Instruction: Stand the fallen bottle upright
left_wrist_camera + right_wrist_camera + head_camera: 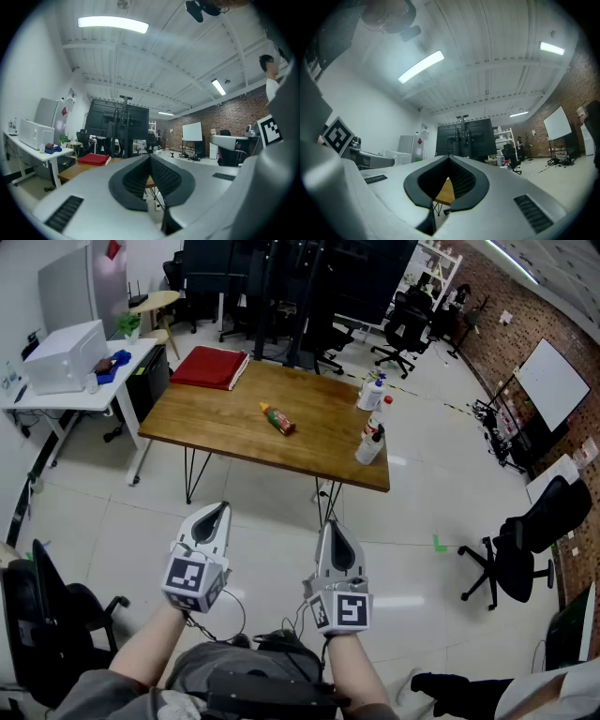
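A small bottle [277, 418] with a green cap and red label lies on its side in the middle of the wooden table [216, 432]. My left gripper [217, 509] and right gripper [331, 525] hang well short of the table, over the floor. Both are shut, tips touching, with nothing between the jaws. In the left gripper view the left gripper [149, 157] points level at the table [70, 172] far ahead. Past the right gripper [449, 158] in the right gripper view only a slice of the table [444, 193] shows. The bottle is hidden in both gripper views.
Three upright bottles [372, 415] stand near the table's right edge. A red folded cloth [208, 367] lies at its far left corner. A white desk [70, 390] with a white box stands to the left. A black office chair [517, 554] is at the right.
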